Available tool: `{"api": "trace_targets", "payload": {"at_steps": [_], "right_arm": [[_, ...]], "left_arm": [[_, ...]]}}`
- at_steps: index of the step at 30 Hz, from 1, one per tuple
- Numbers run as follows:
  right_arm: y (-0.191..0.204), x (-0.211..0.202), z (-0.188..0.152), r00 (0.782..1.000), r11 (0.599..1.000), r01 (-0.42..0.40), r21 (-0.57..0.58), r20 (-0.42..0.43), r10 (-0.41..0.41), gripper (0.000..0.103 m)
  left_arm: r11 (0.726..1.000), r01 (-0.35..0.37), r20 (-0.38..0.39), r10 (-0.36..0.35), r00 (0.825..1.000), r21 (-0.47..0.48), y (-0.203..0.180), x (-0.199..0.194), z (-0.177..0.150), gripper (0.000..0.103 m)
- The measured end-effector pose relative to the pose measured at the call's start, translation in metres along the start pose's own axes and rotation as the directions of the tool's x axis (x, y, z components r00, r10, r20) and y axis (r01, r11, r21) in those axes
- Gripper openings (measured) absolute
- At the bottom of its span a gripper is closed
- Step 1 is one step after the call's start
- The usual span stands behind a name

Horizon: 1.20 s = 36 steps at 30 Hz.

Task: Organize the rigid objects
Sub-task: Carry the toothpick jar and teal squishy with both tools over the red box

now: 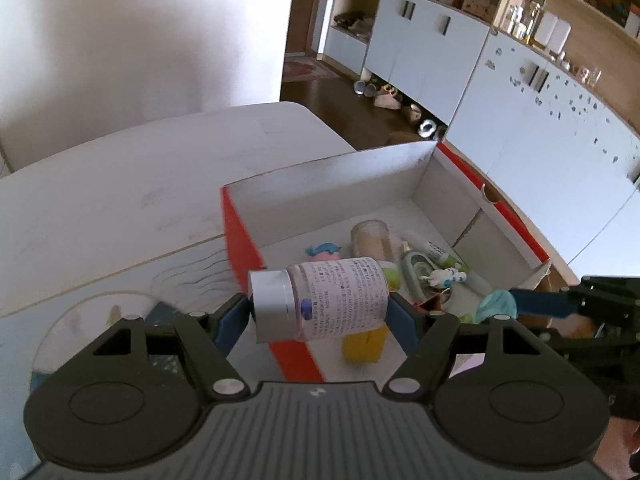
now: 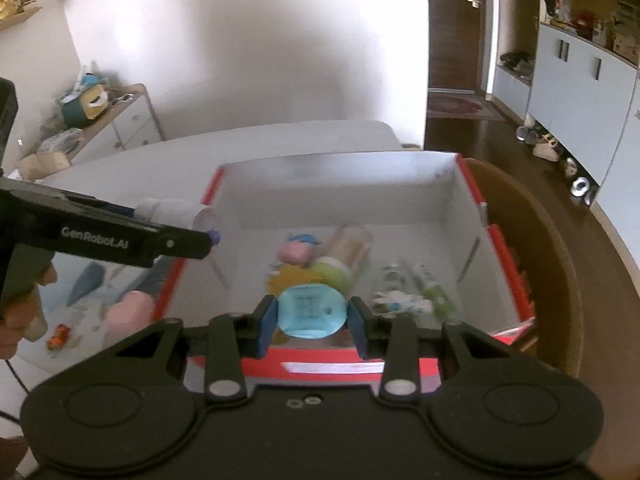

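My left gripper (image 1: 318, 308) is shut on a clear labelled bottle (image 1: 320, 300) with a silver cap, held sideways over the left wall of the red-and-white box (image 1: 240, 236). In the right wrist view the left gripper (image 2: 176, 236) and its bottle (image 2: 172, 209) show at the box's left wall. My right gripper (image 2: 312, 318) is shut on a light blue round object (image 2: 310, 312), held above the near side of the box (image 2: 344, 188). The right gripper also shows in the left wrist view (image 1: 516, 306) with that blue object (image 1: 496, 304).
Inside the box lie a tan jar (image 1: 370, 238), a pink and blue toy (image 2: 298, 250), a yellow item (image 1: 362, 346), a small tube (image 1: 438, 252) and a white figurine (image 1: 446, 276). A pink object (image 2: 128, 314) and an orange toy (image 2: 58, 338) lie on the table left of the box.
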State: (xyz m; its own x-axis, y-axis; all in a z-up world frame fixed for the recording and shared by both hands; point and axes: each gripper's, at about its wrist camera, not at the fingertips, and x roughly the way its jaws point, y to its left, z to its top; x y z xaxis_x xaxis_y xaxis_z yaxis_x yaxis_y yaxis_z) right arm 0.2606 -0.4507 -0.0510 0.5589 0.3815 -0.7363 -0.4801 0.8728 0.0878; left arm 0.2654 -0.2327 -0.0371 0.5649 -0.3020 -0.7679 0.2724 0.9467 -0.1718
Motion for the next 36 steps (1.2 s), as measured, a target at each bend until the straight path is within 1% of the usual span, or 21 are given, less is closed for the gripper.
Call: {"api": "trace_targets", "payload": {"at_steps": [5,8,11,17,19,22,27,31,33,36], "right_arm": [[-0.022,0.015,0.008,1.0,1.0,0.028,-0.01,-0.006,-0.028,0.038],[-0.029,0.028,0.014,0.999,0.999,0.035,-0.038,-0.026,-0.036,0.038],[-0.034,0.042,0.019,0.998,0.997,0.05,-0.061,-0.046,-0.053,0.038],[-0.037,0.068,0.027,0.995,0.993,0.058,-0.101,-0.079,-0.067,0.038],[-0.038,0.074,0.029,0.994,0.991,0.059,-0.118,-0.089,-0.07,0.038],[-0.041,0.084,0.031,0.992,0.988,0.059,-0.144,-0.103,-0.074,0.037],[-0.044,0.098,0.031,0.986,0.985,0.061,-0.162,-0.144,-0.085,0.037],[-0.045,0.105,0.029,0.98,0.983,0.055,-0.177,-0.177,-0.087,0.037],[-0.044,0.107,0.028,0.979,0.982,0.051,-0.183,-0.184,-0.085,0.037],[-0.043,0.11,0.029,0.977,0.982,0.052,-0.182,-0.194,-0.087,0.037]], "left_arm": [[0.999,-0.034,-0.018,0.034,0.999,0.01,-0.013,0.025,0.014,0.074],[0.999,-0.03,-0.028,0.03,0.999,0.011,-0.018,0.039,0.025,0.074],[1.0,-0.021,-0.047,0.021,0.999,-0.014,-0.019,0.055,0.036,0.074],[0.998,-0.06,-0.089,0.06,0.994,0.001,-0.027,0.088,0.051,0.074],[0.998,-0.063,-0.106,0.062,0.992,-0.004,-0.028,0.098,0.056,0.074],[0.998,-0.063,-0.134,0.061,0.989,-0.011,-0.03,0.11,0.061,0.074],[0.997,-0.066,-0.174,0.069,0.982,0.026,-0.038,0.131,0.065,0.074],[0.996,-0.084,-0.195,0.088,0.977,0.029,-0.038,0.141,0.065,0.074],[0.996,-0.083,-0.209,0.087,0.974,0.025,-0.038,0.145,0.067,0.074],[0.994,-0.097,-0.226,0.103,0.969,0.04,-0.038,0.151,0.067,0.074]]}}
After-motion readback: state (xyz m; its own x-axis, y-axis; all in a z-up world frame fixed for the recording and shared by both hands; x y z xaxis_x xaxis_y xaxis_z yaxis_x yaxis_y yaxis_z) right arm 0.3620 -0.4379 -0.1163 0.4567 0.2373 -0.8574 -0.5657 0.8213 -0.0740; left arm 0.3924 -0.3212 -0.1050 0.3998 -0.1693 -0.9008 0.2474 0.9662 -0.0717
